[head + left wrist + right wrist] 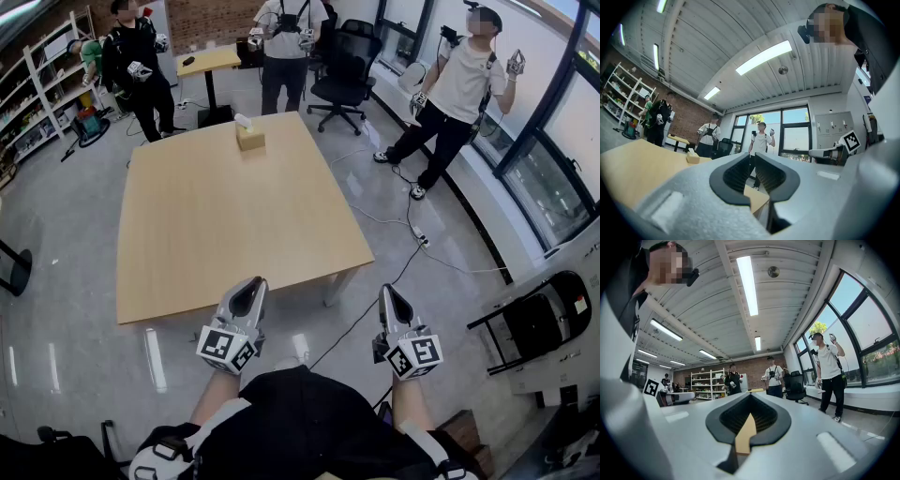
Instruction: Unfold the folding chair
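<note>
Now | left tool [249, 289]: jaws a slit apart; empty | right tool [390, 298]: jaws together; empty

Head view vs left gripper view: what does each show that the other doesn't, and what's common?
Only the head view: the folded black metal folding chair at the right edge, and the white power strip with cables on the floor. Only the left gripper view: the long ceiling light strips, the grey wall lockers, and the left gripper close up, jaws slightly apart, nothing between them. Both: the light wooden table, the tan tissue box on it, and the person in a white T-shirt by the windows.
</note>
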Demonstrator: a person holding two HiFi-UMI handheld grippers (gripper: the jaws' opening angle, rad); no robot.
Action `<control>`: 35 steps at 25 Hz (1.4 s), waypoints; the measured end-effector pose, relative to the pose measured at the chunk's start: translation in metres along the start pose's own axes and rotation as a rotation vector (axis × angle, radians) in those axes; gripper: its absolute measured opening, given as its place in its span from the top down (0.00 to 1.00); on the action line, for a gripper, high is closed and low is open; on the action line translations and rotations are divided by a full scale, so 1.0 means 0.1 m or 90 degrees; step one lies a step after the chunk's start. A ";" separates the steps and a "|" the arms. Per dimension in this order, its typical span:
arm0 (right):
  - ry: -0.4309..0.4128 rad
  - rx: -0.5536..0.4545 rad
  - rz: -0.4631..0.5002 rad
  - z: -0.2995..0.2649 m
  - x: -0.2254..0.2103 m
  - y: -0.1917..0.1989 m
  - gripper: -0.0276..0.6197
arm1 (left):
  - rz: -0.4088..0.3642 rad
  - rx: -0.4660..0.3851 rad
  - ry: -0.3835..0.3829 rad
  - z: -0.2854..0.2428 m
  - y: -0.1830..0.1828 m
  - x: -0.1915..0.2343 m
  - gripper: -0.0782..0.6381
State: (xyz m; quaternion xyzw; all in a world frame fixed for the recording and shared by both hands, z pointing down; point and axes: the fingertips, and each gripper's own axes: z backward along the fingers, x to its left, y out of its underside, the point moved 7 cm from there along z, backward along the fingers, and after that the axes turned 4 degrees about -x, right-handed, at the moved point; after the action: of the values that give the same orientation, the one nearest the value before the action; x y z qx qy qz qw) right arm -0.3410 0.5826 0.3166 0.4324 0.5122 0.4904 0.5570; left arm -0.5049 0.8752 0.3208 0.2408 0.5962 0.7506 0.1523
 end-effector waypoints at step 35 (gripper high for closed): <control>0.085 -0.018 -0.017 0.07 -0.33 -0.03 0.95 | -0.002 0.008 0.085 -0.46 0.18 -0.08 0.84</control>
State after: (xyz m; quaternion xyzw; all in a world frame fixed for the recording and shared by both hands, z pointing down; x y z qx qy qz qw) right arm -0.3333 0.5499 0.3194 0.3841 0.5469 0.5180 0.5338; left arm -0.5218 0.8288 0.3292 0.1903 0.6100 0.7611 0.1119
